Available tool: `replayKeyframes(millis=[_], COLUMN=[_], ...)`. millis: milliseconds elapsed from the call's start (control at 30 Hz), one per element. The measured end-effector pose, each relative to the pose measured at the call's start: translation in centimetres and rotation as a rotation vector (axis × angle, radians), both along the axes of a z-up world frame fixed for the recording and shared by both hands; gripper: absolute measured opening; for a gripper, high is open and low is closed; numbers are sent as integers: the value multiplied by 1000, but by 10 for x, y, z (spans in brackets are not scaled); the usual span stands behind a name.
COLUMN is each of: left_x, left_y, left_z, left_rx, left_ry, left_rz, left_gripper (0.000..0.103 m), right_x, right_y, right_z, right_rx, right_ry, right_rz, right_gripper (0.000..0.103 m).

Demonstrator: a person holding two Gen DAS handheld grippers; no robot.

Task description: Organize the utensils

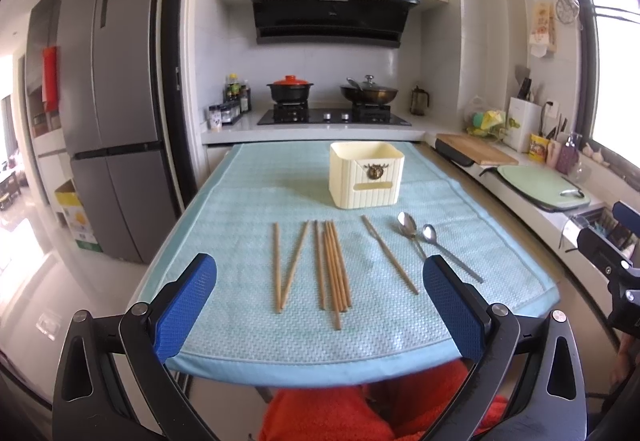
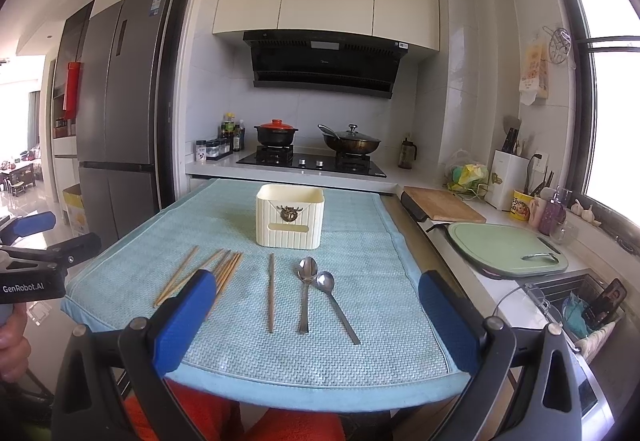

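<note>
Several wooden chopsticks (image 1: 330, 269) lie on a light blue mat (image 1: 240, 209), with one chopstick (image 1: 390, 255) apart to the right. Two metal spoons (image 1: 424, 239) lie right of it. A cream utensil holder (image 1: 366, 175) stands behind them, empty as far as I can see. My left gripper (image 1: 320, 281) is open and empty, held above the mat's near edge in front of the chopsticks. My right gripper (image 2: 316, 297) is open and empty, near the spoons (image 2: 316, 281) and the single chopstick (image 2: 271, 291). The holder (image 2: 290, 215) and the chopstick bundle (image 2: 224, 271) also show there.
A counter runs along the right with a wooden board (image 2: 444, 205), a green board (image 2: 504, 249) and a sink (image 2: 576, 301). A stove with pots (image 1: 332, 113) is behind the table. A fridge (image 1: 108, 113) stands at the left.
</note>
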State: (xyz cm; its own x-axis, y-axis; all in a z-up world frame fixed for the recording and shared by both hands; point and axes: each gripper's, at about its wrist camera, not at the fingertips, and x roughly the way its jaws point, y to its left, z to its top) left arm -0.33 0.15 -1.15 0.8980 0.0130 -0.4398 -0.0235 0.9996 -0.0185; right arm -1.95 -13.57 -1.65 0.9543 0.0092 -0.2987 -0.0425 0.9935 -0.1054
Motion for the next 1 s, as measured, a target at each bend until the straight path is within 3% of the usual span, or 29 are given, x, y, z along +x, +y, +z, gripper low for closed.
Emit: replayKeyframes(millis=[1000], left_x=[7], left_y=[-2], left_z=[0], left_rx=[-7], left_ry=[29], left_rz=[-19], left_gripper=[103], right_x=[3], right_y=[-1], right_z=[1], right_rx=[18], right_ry=[5], right_rz=[2], right_gripper=[103])
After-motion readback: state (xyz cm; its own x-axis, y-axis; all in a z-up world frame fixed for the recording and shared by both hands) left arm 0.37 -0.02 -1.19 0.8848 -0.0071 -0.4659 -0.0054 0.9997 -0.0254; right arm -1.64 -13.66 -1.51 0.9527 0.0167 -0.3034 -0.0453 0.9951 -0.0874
